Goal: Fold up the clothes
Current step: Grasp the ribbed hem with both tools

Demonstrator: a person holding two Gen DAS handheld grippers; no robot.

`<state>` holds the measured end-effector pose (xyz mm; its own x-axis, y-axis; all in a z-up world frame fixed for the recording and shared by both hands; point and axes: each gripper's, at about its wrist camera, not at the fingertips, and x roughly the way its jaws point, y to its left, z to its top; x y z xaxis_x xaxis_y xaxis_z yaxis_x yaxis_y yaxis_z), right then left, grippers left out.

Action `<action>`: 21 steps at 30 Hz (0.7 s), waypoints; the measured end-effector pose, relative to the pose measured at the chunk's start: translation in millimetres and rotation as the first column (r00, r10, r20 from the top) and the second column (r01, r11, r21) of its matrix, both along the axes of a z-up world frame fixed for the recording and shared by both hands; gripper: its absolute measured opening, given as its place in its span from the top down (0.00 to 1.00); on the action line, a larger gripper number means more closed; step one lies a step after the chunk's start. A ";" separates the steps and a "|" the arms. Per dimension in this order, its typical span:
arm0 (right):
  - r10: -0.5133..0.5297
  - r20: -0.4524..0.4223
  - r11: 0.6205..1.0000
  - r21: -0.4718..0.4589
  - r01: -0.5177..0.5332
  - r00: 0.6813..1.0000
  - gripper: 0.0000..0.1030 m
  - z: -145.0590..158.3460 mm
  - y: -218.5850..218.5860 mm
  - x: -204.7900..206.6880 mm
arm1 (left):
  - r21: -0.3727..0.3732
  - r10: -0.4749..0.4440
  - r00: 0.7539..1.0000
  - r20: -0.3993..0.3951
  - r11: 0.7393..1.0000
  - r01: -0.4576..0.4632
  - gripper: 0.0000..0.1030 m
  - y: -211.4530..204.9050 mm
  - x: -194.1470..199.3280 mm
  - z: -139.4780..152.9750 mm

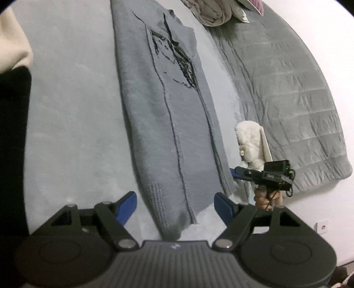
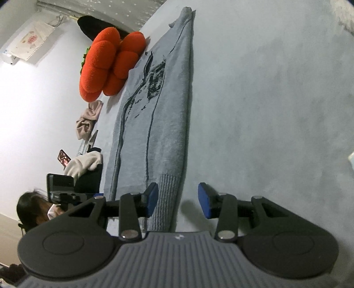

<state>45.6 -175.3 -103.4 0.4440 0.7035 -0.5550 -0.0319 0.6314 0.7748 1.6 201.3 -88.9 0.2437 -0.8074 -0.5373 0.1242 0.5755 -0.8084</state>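
Note:
A grey knit sweater (image 1: 168, 115) with a dark printed front lies folded into a long narrow strip on the pale grey bedspread (image 1: 73, 110). My left gripper (image 1: 176, 206) hovers open over the ribbed hem at the near end, with the cloth showing between its blue fingers and not pinched. The right gripper (image 1: 234, 174) is at the sweater's right edge near the hem, with a hand under it. In the right wrist view the right gripper (image 2: 178, 200) is open. Its left finger is over the ribbed hem of the sweater (image 2: 154, 121), and its right finger is over bare bedspread (image 2: 265, 110).
A grey quilt (image 1: 287, 99) and a white fluffy item (image 1: 250, 141) lie to the right. Bunched clothes (image 1: 214, 11) are at the far end. An orange plush cushion (image 2: 108, 64), a pink cloth (image 2: 88, 117), cream and black garments (image 2: 88, 164) and a phone (image 2: 64, 158) line the other side. A person's head (image 2: 33, 208) is low on the left.

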 end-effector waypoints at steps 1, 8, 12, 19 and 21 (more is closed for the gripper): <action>-0.001 -0.001 1.000 0.010 0.001 1.000 0.60 -1.2 -0.2 0.3 | -0.008 0.000 1.000 0.000 1.000 0.000 0.25 -0.8 -0.1 -0.8; 0.027 -0.005 0.999 0.042 -0.026 1.000 0.65 -5.7 8.9 4.4 | -0.057 -0.053 0.998 0.025 0.997 0.054 0.25 -20.9 2.0 -2.8; 0.052 0.000 0.997 0.051 -0.052 0.999 0.65 -6.3 16.4 7.2 | -0.085 -0.077 0.997 0.030 0.993 0.079 0.25 -25.8 3.8 -6.2; 0.082 0.010 0.993 0.080 -0.082 0.997 0.65 -9.9 25.5 7.5 | -0.091 -0.129 0.991 0.045 0.987 0.133 0.31 -34.4 1.8 -7.6; 0.085 0.011 0.992 0.090 -0.085 0.996 0.65 -10.6 28.0 8.0 | -0.094 -0.148 0.989 0.028 0.984 0.150 0.45 -35.9 1.8 -11.8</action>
<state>53.6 -147.3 -114.1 0.3843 0.7859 -0.4845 -0.0882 0.5536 0.8281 3.4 165.4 -100.7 0.1267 -0.8828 -0.4523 0.2200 0.4696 -0.8550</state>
